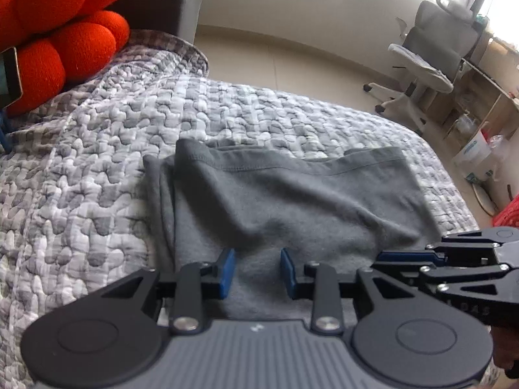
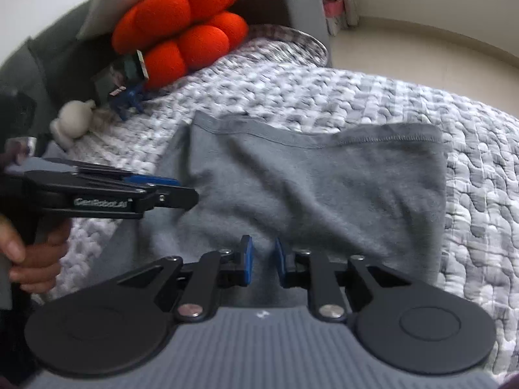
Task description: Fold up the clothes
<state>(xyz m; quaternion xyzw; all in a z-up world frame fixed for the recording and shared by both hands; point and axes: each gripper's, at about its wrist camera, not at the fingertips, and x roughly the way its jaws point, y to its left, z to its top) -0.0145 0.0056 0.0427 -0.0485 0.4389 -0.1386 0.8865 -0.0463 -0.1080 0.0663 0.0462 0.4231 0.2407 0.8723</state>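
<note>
Garment: grey clothing (image 1: pixel 292 201), partly folded, flat on the bed quilt (image 1: pixel 97 168), hemmed edge on the side away from both claws.
Left claw (image 1: pixel 258 270): released, blue pads apart, low over the garment's near edge; nothing between them.
Right claw (image 2: pixel 262 261): released with a narrower gap, over the garment's near edge; whether its pads touch the cloth is hard to tell in the blur.
Red cushion (image 2: pixel 185 29): beyond the garment, by the grey headboard (image 2: pixel 285 3).
</note>
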